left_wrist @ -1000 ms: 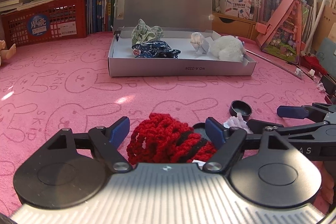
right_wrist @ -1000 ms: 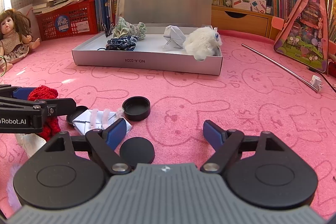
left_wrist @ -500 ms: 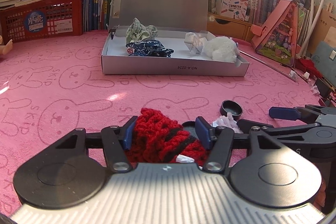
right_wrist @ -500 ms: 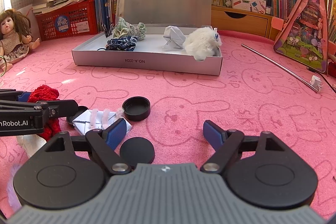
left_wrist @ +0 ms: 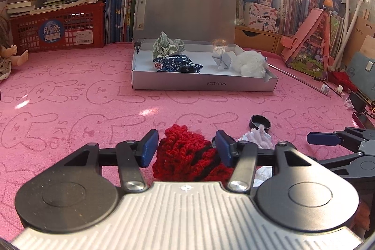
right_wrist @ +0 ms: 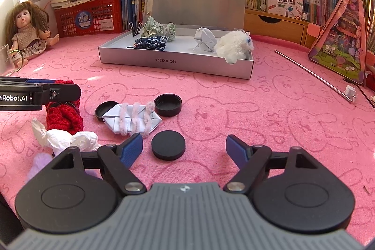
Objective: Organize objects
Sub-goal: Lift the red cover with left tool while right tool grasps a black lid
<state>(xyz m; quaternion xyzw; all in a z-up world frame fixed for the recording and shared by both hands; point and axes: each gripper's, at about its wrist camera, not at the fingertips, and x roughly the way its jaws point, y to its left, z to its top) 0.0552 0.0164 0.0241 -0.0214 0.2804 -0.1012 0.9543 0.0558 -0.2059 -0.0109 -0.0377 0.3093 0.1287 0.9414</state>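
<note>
Red knitted yarn (left_wrist: 187,156) sits between my left gripper (left_wrist: 186,148) fingers, clenched on it just above the pink mat (left_wrist: 70,109). My right gripper (right_wrist: 184,148) hangs spread apart and empty beside a black cap (right_wrist: 168,148), facing the grey box (right_wrist: 175,62).

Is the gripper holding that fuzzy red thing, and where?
Yes. The left gripper pinches the red knitted piece across its upper bunched part. The right gripper is open, holding nothing.
</note>
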